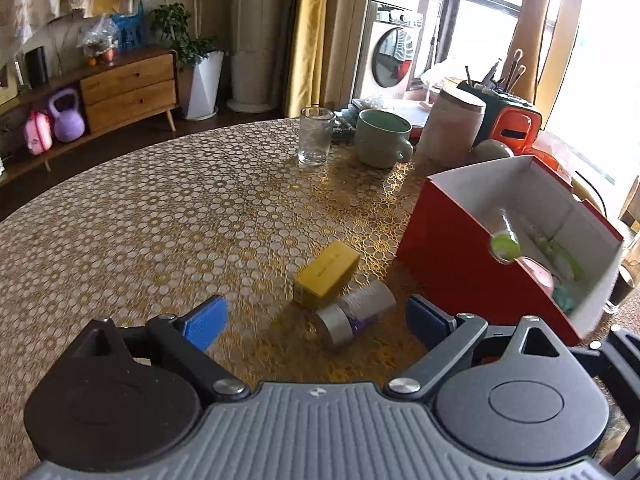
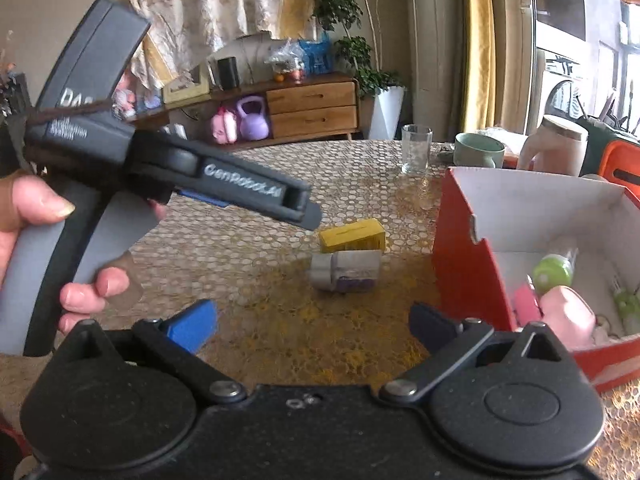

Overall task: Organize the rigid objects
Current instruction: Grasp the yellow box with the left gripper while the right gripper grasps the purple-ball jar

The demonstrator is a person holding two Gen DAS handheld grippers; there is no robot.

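both jaws gape wide and empty, left gripper (image 1: 316, 322) aimed at the jar (image 1: 356, 311) beside the yellow box (image 1: 327, 273), mid-table, near the red box (image 1: 460, 264).

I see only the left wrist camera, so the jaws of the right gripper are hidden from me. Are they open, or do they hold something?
Observer: The right gripper has its jaws open, with nothing between them.
Operator: What lies in front of it?
Observer: The grey bottle, lying on its side straight ahead, with the yellow box just behind it.
Operator: Is my gripper visible from there?
Observer: Yes. The left gripper shows side-on at the left of the right wrist view, and a hand is wrapped around its handle.
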